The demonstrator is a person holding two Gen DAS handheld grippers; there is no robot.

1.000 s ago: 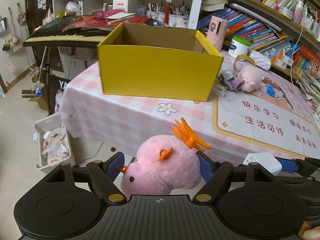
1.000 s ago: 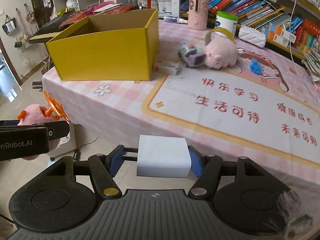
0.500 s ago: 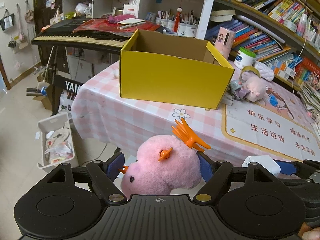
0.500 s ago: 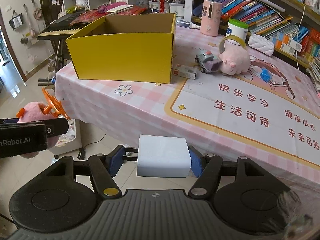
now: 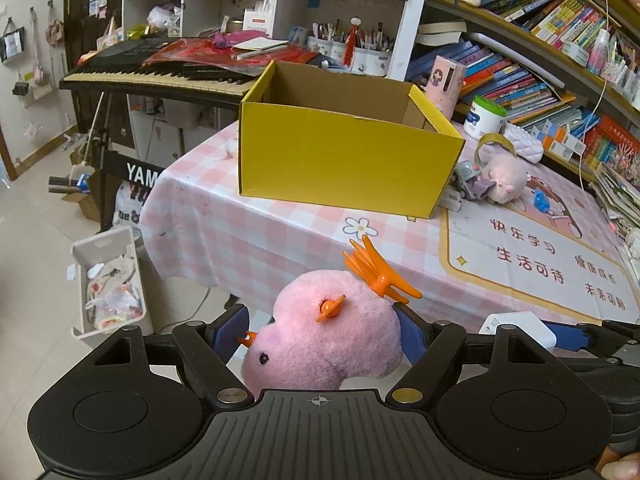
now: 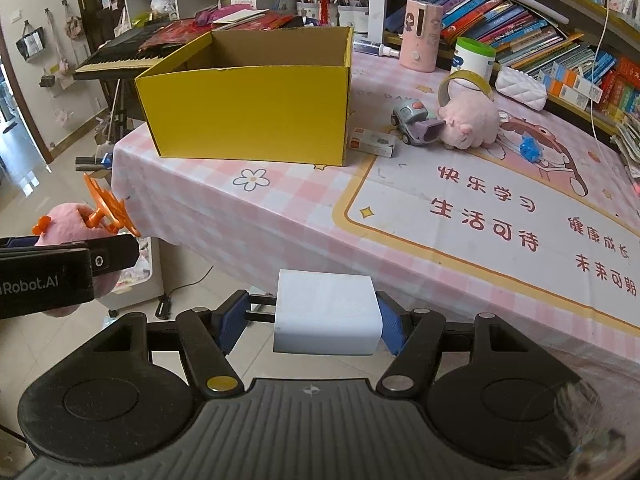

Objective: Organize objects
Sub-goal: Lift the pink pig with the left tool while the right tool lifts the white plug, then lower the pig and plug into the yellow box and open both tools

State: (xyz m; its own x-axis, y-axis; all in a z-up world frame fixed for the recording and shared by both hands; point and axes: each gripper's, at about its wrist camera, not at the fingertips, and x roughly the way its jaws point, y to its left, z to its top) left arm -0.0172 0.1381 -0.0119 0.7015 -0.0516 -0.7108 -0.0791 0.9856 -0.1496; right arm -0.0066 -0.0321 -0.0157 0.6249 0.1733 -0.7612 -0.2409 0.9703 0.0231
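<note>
Left gripper (image 5: 320, 332): jaws closed on a pink plush toy (image 5: 328, 340) with orange plastic spikes, the toy filling the gap between the blue pads (image 5: 230, 330). Right gripper (image 6: 308, 320): jaws closed on a white block (image 6: 326, 316), held squarely between its pads. Both grippers hang off the near edge of the table (image 6: 280, 208), over the floor. Ahead of the left jaws stands an open yellow box (image 5: 344, 156); ahead and to the right of the right jaws lie a toy car (image 6: 414, 120) and a second pink plush (image 6: 472, 120), touching each other.
</note>
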